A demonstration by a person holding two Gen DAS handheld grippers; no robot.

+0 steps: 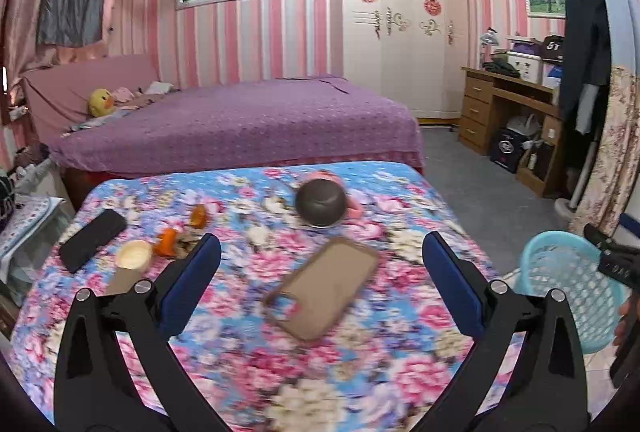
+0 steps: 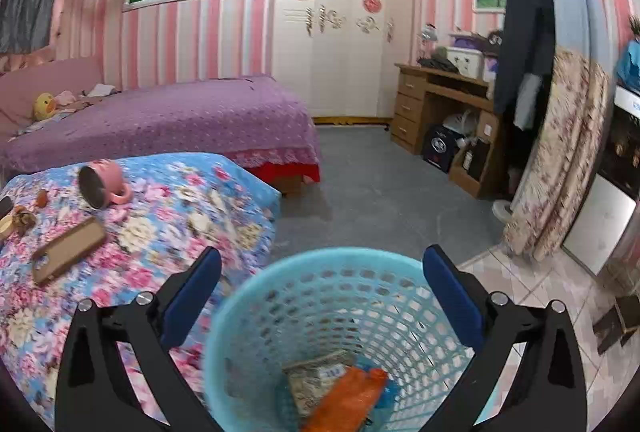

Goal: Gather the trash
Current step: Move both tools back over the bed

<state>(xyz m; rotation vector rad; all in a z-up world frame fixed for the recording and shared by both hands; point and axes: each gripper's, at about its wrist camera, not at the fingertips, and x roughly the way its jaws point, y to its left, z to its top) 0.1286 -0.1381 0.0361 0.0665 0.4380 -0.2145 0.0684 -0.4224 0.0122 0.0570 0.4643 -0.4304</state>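
1. The right gripper (image 2: 322,296) hung over the blue basket (image 2: 256,308), fingers spread wide with nothing between them. Trash lay at the basket's bottom: an orange wrapper (image 2: 348,398) and a crumpled printed packet (image 2: 316,368).
2. The left gripper (image 1: 322,288) was above the flowered tabletop (image 1: 280,372), fingers wide open and empty.
3. Leftover trash sat at about 10 o'clock from the left gripper: orange peel bits (image 1: 168,242), (image 1: 198,214), and a small cream cup (image 1: 134,254).
4. Likely next step: left goes for the peel. Approach low, straddle one piece and close gently; it looked soft and curled.
5. Non-trash to avoid: a flat tan phone case (image 1: 324,288) at 12 o'clock, a tipped pink mug (image 1: 322,202) with a metal interior, and a black remote (image 1: 94,238).
6. The basket was thin lattice plastic, light; drop from straight above.
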